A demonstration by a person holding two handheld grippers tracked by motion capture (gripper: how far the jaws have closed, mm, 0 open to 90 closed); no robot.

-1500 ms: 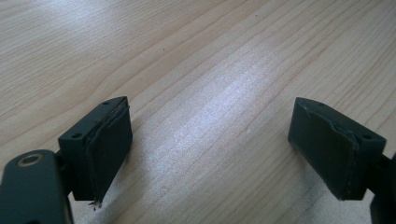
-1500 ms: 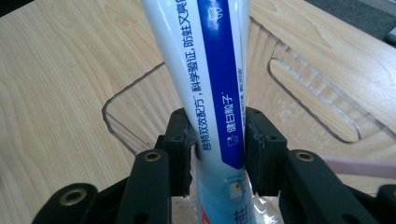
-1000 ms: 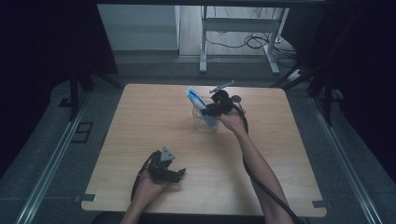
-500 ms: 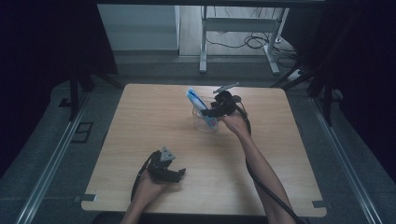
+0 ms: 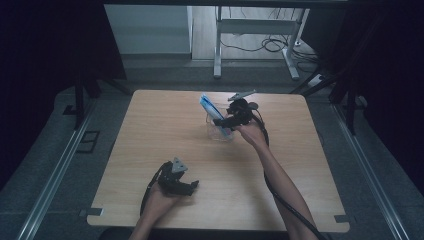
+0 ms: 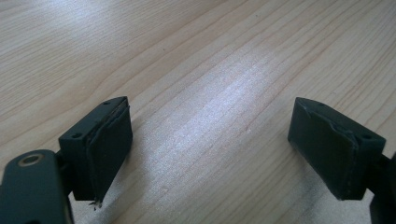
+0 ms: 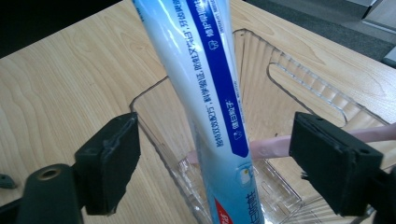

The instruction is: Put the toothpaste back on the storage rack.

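My left tongs [image 5: 191, 186] rest open and empty near the worktop's [image 5: 150, 130] front edge. Toward the back edge my right tongs [image 7: 215, 163] have just been opening; the toothpaste tube [image 7: 205, 93] stands between the pads, untouched. Its long axis leans steeply out of the clear bin [image 7: 299, 84], foot inside, beside a pink toothbrush [image 7: 271, 145].

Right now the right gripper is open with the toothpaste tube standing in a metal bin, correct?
Not metal: the bin is clear plastic, as the right gripper view shows. The rest holds: the right gripper has just been opening, its pads off the toothpaste tube, which stands tilted in the bin between the jaws.
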